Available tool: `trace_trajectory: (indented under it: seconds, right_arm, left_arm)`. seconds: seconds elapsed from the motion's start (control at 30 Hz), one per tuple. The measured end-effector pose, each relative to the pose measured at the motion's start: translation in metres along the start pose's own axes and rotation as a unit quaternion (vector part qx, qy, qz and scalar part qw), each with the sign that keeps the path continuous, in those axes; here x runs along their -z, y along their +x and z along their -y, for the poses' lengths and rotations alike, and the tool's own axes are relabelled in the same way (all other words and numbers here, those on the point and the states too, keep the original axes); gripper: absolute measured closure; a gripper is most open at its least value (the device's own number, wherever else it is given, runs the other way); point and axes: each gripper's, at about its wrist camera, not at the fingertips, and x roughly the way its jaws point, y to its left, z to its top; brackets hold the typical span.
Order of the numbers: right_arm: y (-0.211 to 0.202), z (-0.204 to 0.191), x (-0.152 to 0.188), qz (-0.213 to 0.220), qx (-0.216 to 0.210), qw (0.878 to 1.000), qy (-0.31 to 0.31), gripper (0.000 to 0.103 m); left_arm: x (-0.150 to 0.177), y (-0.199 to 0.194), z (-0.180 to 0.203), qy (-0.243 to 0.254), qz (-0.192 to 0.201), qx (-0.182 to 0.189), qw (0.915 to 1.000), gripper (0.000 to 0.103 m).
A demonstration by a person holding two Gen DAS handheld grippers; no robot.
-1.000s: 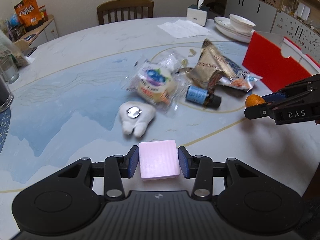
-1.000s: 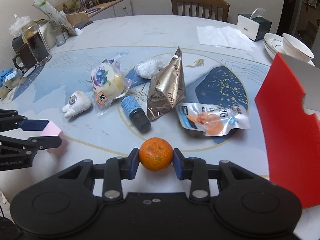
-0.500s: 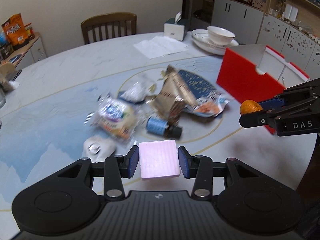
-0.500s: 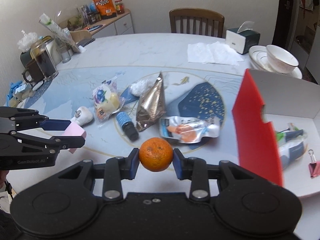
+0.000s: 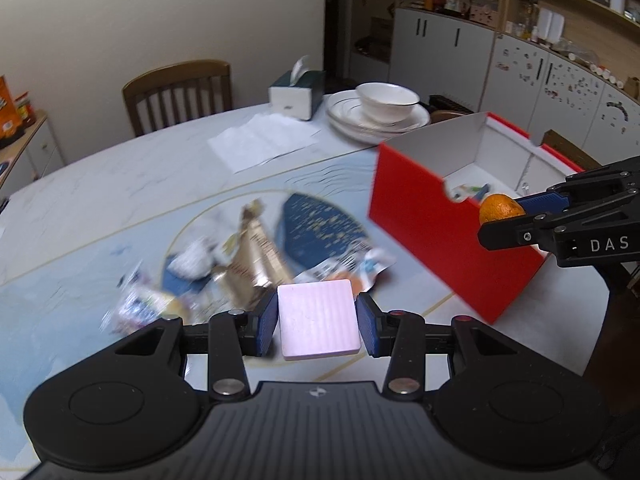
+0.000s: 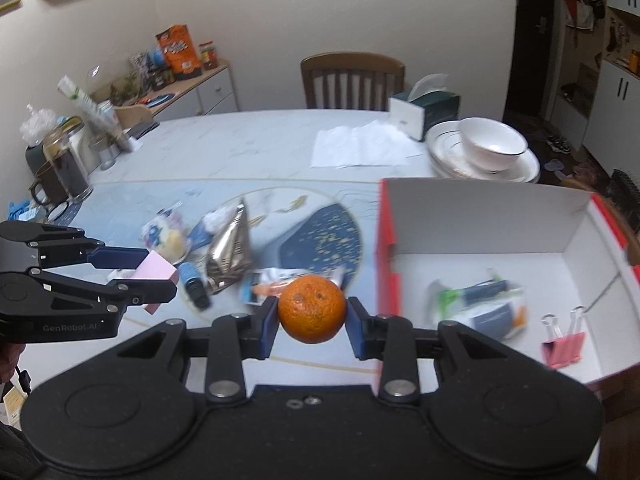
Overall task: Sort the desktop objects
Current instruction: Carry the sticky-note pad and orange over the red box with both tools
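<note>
My left gripper (image 5: 317, 325) is shut on a flat pink block (image 5: 318, 322), held in the air above the table. My right gripper (image 6: 312, 310) is shut on an orange mandarin (image 6: 312, 308), just left of the red box (image 6: 386, 256). In the left wrist view the mandarin (image 5: 500, 208) hangs at the box's near right corner (image 5: 432, 232). In the right wrist view the pink block (image 6: 156, 270) shows at the left, in the left gripper (image 6: 158, 276). Inside the box lie a blurred packet (image 6: 480, 304) and a pink binder clip (image 6: 562, 346).
Loose items lie mid-table: a gold foil bag (image 6: 232, 248), a blue-labelled dark bottle (image 6: 194, 284), a blueberry snack packet (image 6: 166, 236) and a silver pouch (image 6: 272, 282). Stacked plates with a bowl (image 6: 488, 148), a tissue box (image 6: 424, 110) and a paper sheet (image 6: 360, 148) sit beyond.
Both grippers have risen and swung right toward the red box, each keeping its hold. The box's white inside has come into view.
</note>
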Motion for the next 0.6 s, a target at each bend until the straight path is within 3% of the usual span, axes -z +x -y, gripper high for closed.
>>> trace_trajectory:
  seconds: [0.6]
  right_arm:
    - [-0.024, 0.109, 0.008, 0.019, 0.049, 0.998, 0.034, 0.068]
  left_arm:
    - [-0.066, 0.044, 0.099, 0.081, 0.017, 0.038, 0.9959, 0.062]
